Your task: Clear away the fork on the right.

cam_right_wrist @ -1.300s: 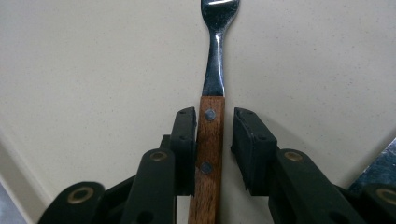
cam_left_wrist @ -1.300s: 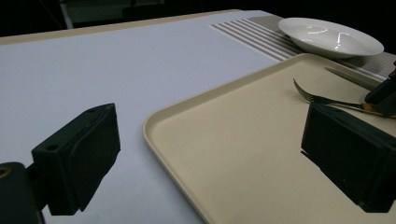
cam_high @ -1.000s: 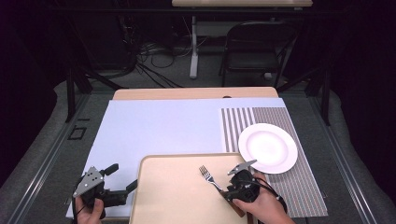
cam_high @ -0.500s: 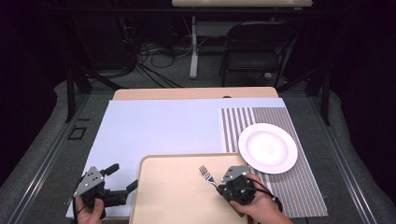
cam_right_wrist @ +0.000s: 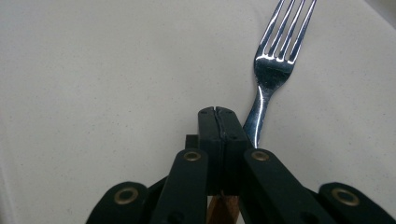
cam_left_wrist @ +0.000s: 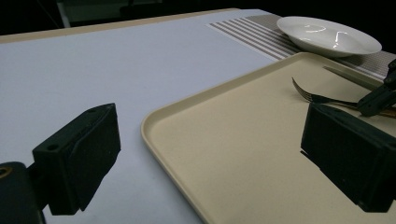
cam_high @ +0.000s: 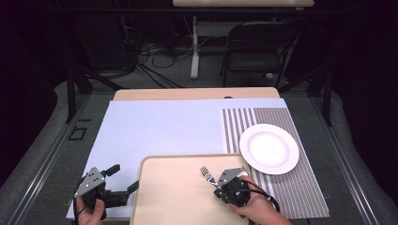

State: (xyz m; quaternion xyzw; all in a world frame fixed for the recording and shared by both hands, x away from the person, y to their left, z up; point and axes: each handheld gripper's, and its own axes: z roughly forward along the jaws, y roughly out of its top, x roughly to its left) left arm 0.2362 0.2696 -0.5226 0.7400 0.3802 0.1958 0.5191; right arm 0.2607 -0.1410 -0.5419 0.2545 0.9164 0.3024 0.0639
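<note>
right gripper (cam_right_wrist: 218,122) sits low over the tray (cam_high: 164,197), jaws having just closed. they meet pad to pad, and the fork (cam_right_wrist: 273,65) neck runs along their right flank. its wooden handle shows beneath them, so the fork appears pinched at the handle, presumably for lifting. the fork lies on the tray's right part, tines away from the hand, near the plate (cam_high: 269,148). left gripper (cam_left_wrist: 205,154) waits at the tray's left edge, jaws wide apart, empty.

fork (cam_right_wrist: 275,60) | shiny metal, 4 tines, brownish handle end | lay on the beige tray (cam_high: 178,197) near its right edge | tines pointed away from the person
</note>
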